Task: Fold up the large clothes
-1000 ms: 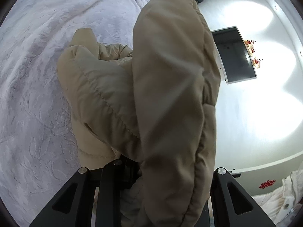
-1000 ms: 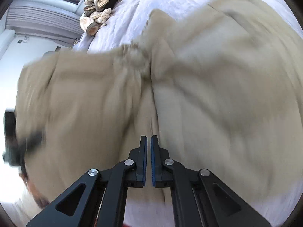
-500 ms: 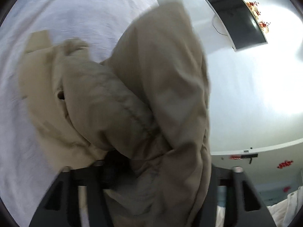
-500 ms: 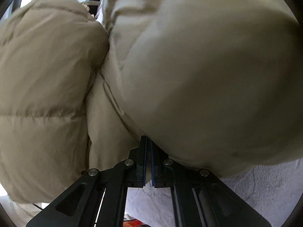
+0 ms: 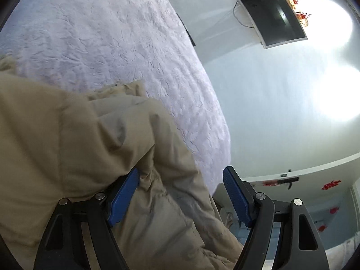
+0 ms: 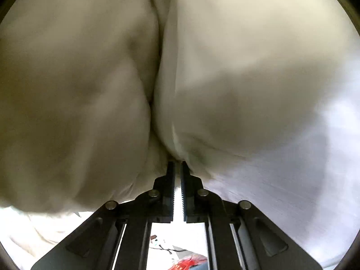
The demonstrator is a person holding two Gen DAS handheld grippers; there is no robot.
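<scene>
A beige puffer jacket (image 5: 67, 148) lies bunched on the white bed (image 5: 108, 36) at the lower left of the left wrist view. My left gripper (image 5: 181, 194) is open, its blue pads (image 5: 122, 196) spread wide; jacket fabric lies loose between and under them. In the right wrist view the jacket (image 6: 236, 67) fills nearly the whole frame, close up. My right gripper (image 6: 177, 165) is shut, its tips pressed into a fold at the jacket's lower edge; the pinched fabric is hidden by the puffed cloth.
The bed edge (image 5: 221, 135) runs down the middle of the left wrist view, with a pale wall beyond. A wall-mounted screen (image 5: 267, 9) hangs at upper right. Red decorations (image 5: 330, 184) show at lower right. White bedsheet (image 6: 292, 191) shows under the jacket.
My left gripper has opened and let go of the jacket, which has dropped onto the bed. My right gripper has stayed shut and the jacket has closed in over its view.
</scene>
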